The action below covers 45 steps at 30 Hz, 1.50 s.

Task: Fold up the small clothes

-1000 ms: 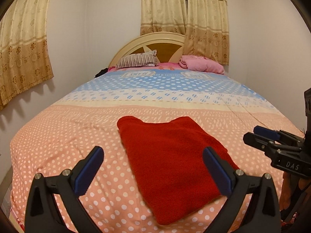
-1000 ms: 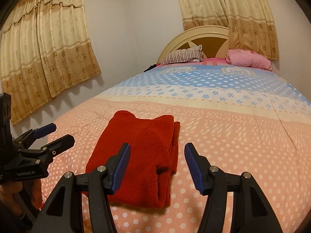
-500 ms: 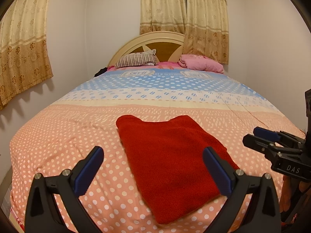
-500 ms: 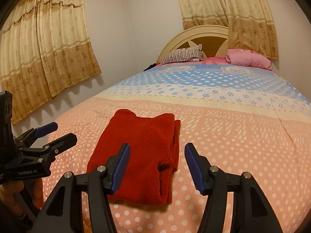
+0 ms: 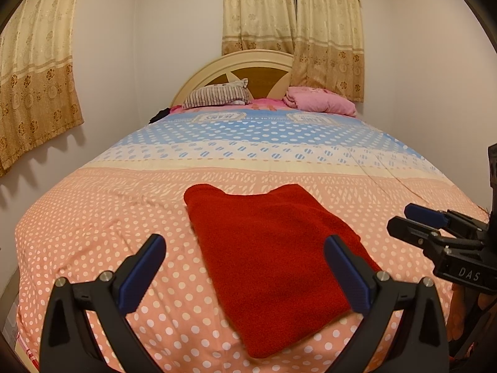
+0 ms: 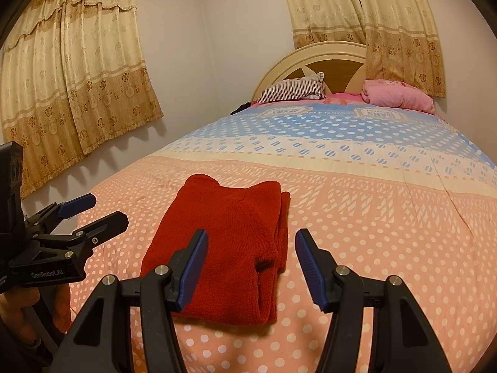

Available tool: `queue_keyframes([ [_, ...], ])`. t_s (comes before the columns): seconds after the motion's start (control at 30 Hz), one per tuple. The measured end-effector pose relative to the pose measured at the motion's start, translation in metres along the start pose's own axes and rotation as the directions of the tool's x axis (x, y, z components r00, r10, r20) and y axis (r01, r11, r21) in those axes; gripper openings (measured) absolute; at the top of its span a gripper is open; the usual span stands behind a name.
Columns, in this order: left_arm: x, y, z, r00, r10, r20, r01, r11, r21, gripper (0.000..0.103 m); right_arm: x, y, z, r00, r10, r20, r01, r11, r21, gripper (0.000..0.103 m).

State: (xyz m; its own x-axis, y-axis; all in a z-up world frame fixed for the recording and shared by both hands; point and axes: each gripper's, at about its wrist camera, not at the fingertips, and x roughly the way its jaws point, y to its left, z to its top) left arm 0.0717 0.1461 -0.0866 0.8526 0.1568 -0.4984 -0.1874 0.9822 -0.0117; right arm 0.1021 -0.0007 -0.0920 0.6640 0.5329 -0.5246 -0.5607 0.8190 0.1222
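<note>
A red fleece garment (image 5: 267, 255) lies folded into a neat rectangle on the polka-dot bedspread (image 5: 102, 217), near the bed's front edge. It also shows in the right wrist view (image 6: 226, 242), with layered folded edges on its right side. My left gripper (image 5: 245, 267) is open and empty, held just in front of and above the garment. My right gripper (image 6: 251, 267) is open and empty, also just in front of it. Each gripper appears in the other's view: the right one (image 5: 435, 230), the left one (image 6: 84, 217).
A striped pillow (image 5: 217, 96) and a pink pillow (image 5: 320, 101) lie at the headboard (image 5: 248, 65). Curtains (image 6: 74, 71) hang on the left wall and behind the bed. A dark item (image 5: 160, 115) sits at the far left bed edge.
Almost nothing has changed. Both grippers stay open and drift very slightly back from the folded red garment, which lies still.
</note>
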Motion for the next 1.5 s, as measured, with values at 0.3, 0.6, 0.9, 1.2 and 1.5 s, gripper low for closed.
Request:
queue_keyframes([
  [0.3,0.0,-0.001,0.0,1.0,0.0,-0.005,0.0,1.0,0.002,0.103,-0.001,0.0,-0.001,1.0,0.003,-0.001,-0.003,1.0,0.005,0.06],
  [0.6,0.002,-0.001,-0.001,1.0,-0.003,-0.009,0.003,1.0,0.004,0.103,-0.001,0.002,-0.004,1.0,0.006,-0.005,-0.006,1.0,0.002,0.06],
  [0.9,0.002,-0.001,0.001,1.0,0.002,-0.004,-0.002,1.0,0.026,0.103,-0.005,0.002,-0.003,1.0,0.001,0.014,-0.001,1.0,0.009,0.06],
  [1.2,-0.005,-0.002,0.005,1.0,0.009,0.027,-0.01,0.999,0.039,0.103,-0.013,-0.006,-0.001,0.999,-0.017,0.044,0.015,0.999,0.042,0.06],
  [1.5,0.0,0.006,0.006,0.999,0.035,0.015,-0.035,0.999,0.025,0.103,-0.013,-0.007,-0.002,0.999,-0.011,0.044,0.009,0.999,0.039,0.06],
])
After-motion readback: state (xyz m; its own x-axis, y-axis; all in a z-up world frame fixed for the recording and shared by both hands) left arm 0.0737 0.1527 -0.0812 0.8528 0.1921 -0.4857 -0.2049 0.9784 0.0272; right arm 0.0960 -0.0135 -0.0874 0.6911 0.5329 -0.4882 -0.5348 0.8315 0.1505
